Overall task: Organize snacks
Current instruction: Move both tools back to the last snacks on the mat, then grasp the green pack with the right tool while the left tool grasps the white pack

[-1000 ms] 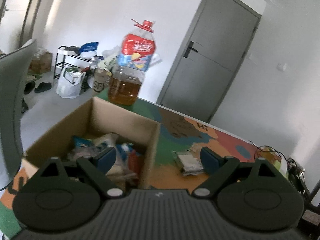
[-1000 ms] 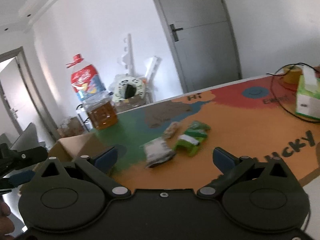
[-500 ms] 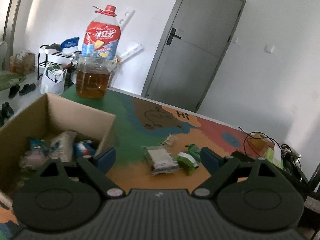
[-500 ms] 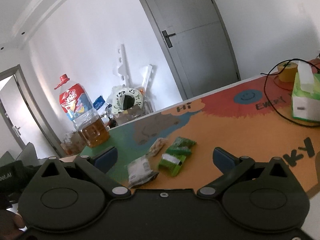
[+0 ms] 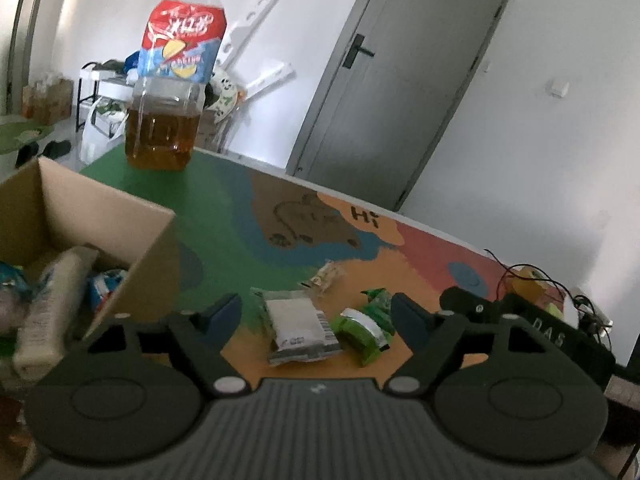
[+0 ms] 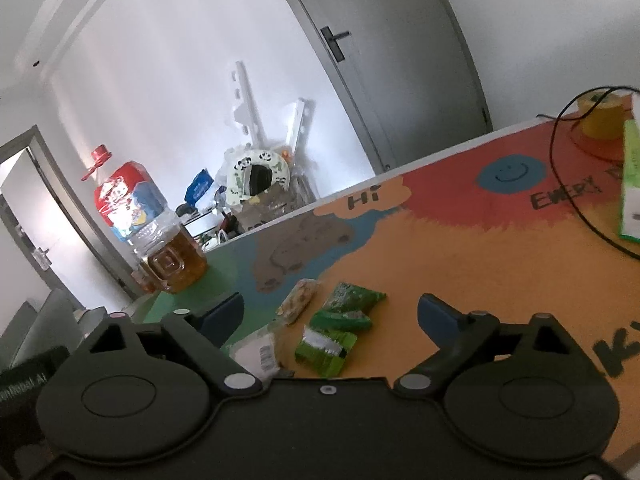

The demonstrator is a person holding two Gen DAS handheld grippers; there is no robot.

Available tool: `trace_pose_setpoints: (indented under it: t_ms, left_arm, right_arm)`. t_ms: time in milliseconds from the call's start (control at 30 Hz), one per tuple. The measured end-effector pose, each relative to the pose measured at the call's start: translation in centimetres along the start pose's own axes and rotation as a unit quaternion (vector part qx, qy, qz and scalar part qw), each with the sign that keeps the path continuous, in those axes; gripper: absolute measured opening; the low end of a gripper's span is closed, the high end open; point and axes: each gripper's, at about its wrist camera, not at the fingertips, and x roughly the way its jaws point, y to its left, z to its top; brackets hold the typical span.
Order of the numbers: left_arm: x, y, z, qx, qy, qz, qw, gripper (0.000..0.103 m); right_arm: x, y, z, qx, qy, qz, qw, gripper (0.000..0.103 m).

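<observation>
Left wrist view alone showing cardboard box at left edge, packets blurring inside. Right wrist view alone catching smiley print on table mat and green tissue box at right edge. Seeing in both: crinkly white packet and glossy green packets lying on the mat at lower centre, squarish oil jug standing upper left. Left gripper closing, jaws wide around nothing, packets beyond them. Right gripper likewise closing, wide, gripping nothing, green packets showing beyond.
</observation>
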Motion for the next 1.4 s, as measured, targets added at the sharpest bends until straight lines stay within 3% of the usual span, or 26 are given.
trace_pose_setpoints:
  t_ms: [267,500,733,933,1033,1100,1167,1233,1400]
  left_arm:
    - [3.8,0.0,0.3,-0.019,0.023,0.025,0.9993,0.072]
    - [6.4,0.4,0.4,-0.026,0.037,0.045,0.9980,0.072]
    - [8.8,0.8,-0.4,-0.027,0.055,0.054,0.9966,0.072]
    - [9.7,0.7,-1.5,-0.006,0.057,0.059,0.9966,0.072]
    - [9.9,0.7,-1.6,-0.003,0.052,0.058,0.9970,0.072]
    - [10.0,0.4,-1.7,0.008,0.051,0.064,0.9966,0.071]
    - [10.0,0.0,-2.0,0.026,0.048,0.070,0.9961,0.063]
    - [10.0,-0.2,-2.2,0.036,0.046,0.070,0.9958,0.050]
    - [9.7,-0.2,-2.1,0.036,0.044,0.065,0.9963,0.045]
  right_arm:
    - [4.2,-1.0,1.6,0.035,0.046,0.029,0.998,0.090]
    - [7.4,-2.3,0.9,0.049,0.067,0.041,0.996,0.078]
    - [7.7,-3.1,0.4,0.035,0.041,0.038,0.998,0.078]
    - [8.9,-3.1,-0.2,0.040,0.060,0.055,0.996,0.074]
    - [9.4,-2.5,-0.7,0.021,0.051,0.049,0.997,0.069]
    - [9.6,-1.9,-0.8,0.004,0.051,0.039,0.998,0.059]
    - [9.7,-1.6,-0.9,0.000,0.060,0.036,0.998,0.046]
    - [9.6,-1.5,-1.0,-0.008,0.066,0.035,0.997,0.045]
    - [9.3,-1.5,-0.9,-0.003,0.072,0.029,0.997,0.042]
